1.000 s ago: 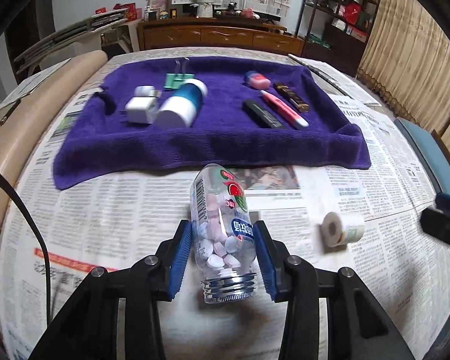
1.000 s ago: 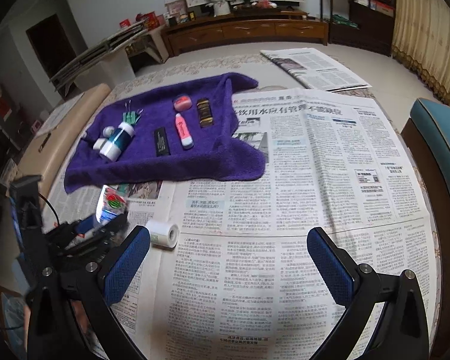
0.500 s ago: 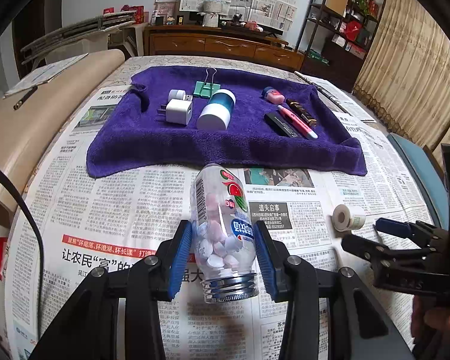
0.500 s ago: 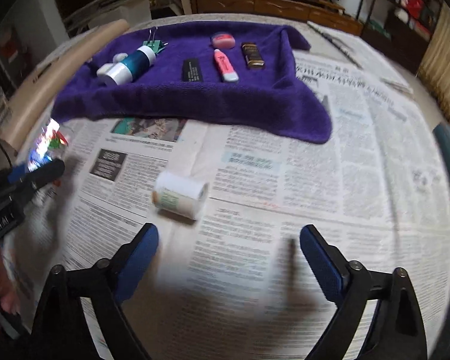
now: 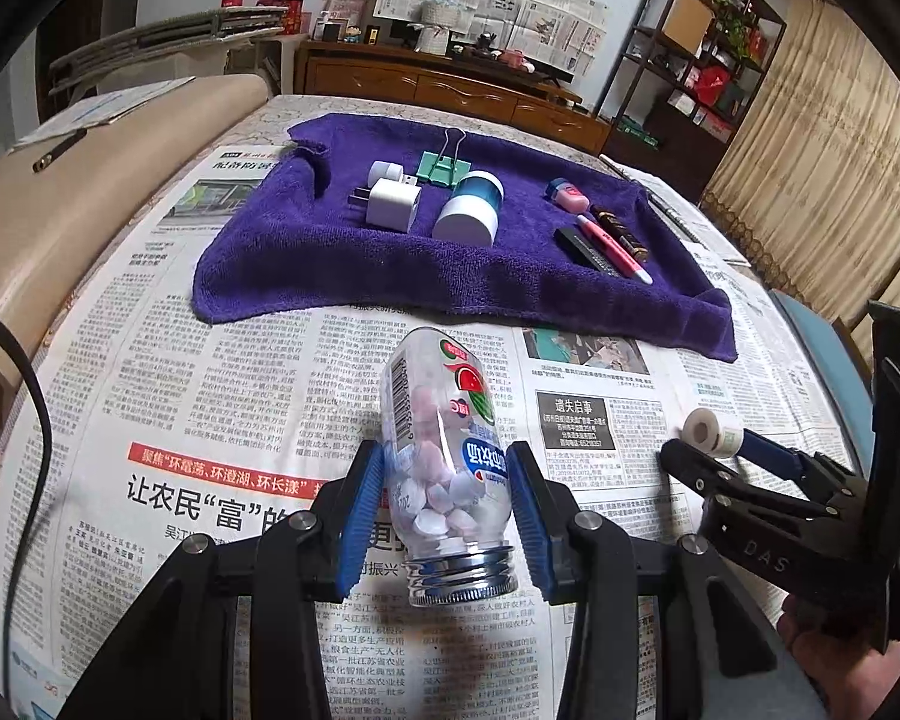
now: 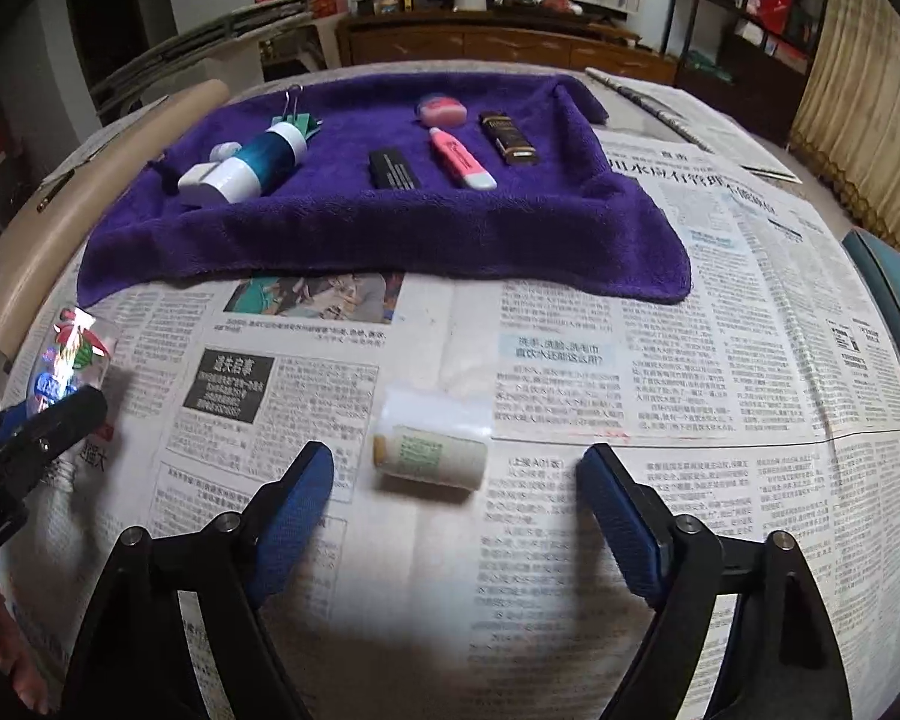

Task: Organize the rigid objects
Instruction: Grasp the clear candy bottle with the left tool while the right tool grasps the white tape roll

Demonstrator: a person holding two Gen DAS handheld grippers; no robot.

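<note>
- Roll (image 6: 431, 456) lies on its side on the newspaper, near the towel's (image 6: 390, 228) front edge, just ahead of your right gripper (image 6: 453, 516), whose jaws stand apart.
- Straddle it squarely, then close on its curved sides.
- Your left gripper (image 5: 444, 516) is clamped on the bottle (image 5: 444, 456); hold it level.

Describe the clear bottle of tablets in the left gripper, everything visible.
The bottle is clear plastic, partly filled with pale pink, white and lilac tablets. It has a watermelon label, a barcode and a threaded neck with no cap visible. It points neck-first toward the camera, clamped between the blue pads of the left hand-held gripper, above the newspaper.
</note>
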